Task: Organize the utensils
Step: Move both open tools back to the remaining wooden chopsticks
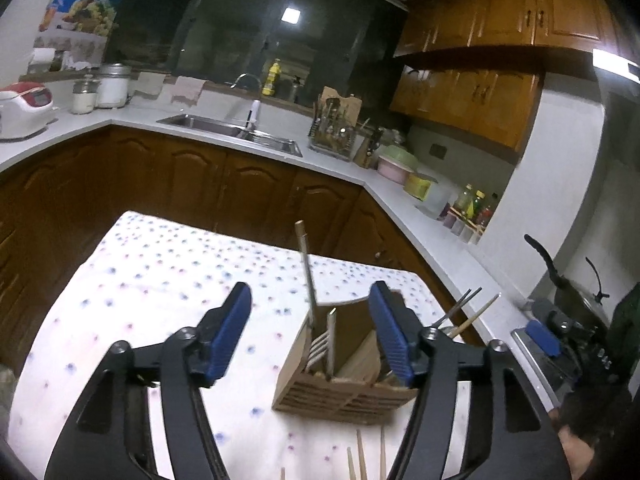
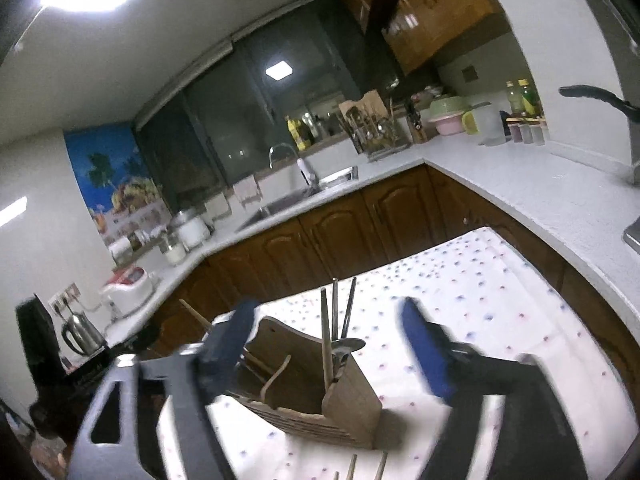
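Observation:
A wooden utensil holder stands on the dotted cloth of the table. A fork and a tall metal utensil with a wooden tip stand in it. My left gripper is open and empty, hovering just above and in front of the holder. In the right wrist view the holder has several upright utensils in it. My right gripper is open and empty, its fingers on either side of the holder. Loose chopsticks lie on the cloth before the holder, also in the right wrist view.
A white L-shaped counter with a sink, a dish rack, bowls and bottles runs behind the table. A rice cooker sits far left. A pan handle and the other gripper are at the right.

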`<action>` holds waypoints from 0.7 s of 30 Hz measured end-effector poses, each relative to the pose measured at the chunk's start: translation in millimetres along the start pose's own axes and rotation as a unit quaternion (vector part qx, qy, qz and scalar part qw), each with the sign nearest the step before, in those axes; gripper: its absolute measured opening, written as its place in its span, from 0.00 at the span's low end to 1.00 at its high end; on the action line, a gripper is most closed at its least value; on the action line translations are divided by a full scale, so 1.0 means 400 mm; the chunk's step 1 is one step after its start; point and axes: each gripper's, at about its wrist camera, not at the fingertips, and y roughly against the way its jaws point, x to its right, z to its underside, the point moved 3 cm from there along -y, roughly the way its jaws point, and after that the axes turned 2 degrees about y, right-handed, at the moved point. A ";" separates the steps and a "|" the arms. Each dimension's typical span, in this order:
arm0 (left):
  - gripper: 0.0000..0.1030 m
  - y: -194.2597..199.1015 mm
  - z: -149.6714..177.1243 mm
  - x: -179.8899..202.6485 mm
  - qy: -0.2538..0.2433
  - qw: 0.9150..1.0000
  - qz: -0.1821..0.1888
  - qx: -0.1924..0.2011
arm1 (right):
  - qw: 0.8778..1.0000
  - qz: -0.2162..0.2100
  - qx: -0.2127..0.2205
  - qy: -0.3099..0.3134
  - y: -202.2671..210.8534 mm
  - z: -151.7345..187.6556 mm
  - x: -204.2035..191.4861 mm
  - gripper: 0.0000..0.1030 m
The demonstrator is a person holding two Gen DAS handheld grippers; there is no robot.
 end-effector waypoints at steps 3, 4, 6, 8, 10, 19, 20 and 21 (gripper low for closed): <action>0.70 0.031 0.022 -0.032 0.019 1.000 -0.005 -0.002 | 1.000 0.001 0.003 -0.007 0.032 0.010 0.009 0.84; 0.71 0.043 0.032 -0.043 0.027 1.000 -0.006 -0.004 | 1.000 0.001 0.003 -0.010 0.043 0.017 0.013 0.85; 0.71 0.064 0.056 -0.061 0.040 0.999 -0.008 -0.009 | 1.000 0.002 0.001 -0.015 0.065 0.035 0.023 0.86; 0.71 0.081 0.079 -0.074 0.048 0.999 -0.012 -0.013 | 1.000 0.005 -0.004 -0.017 0.084 0.056 0.031 0.86; 0.73 0.102 0.108 -0.088 0.055 0.998 -0.018 -0.018 | 1.000 0.008 -0.011 -0.021 0.105 0.085 0.041 0.87; 0.75 0.150 0.255 -0.115 0.054 0.995 -0.043 -0.065 | 0.997 0.031 -0.058 -0.036 0.160 0.223 0.092 0.88; 0.74 0.153 0.268 -0.118 0.056 0.995 -0.044 -0.070 | 0.997 0.033 -0.066 -0.037 0.163 0.238 0.097 0.88; 0.75 0.156 0.283 -0.120 0.057 0.995 -0.045 -0.074 | 0.996 0.035 -0.071 -0.038 0.167 0.249 0.101 0.88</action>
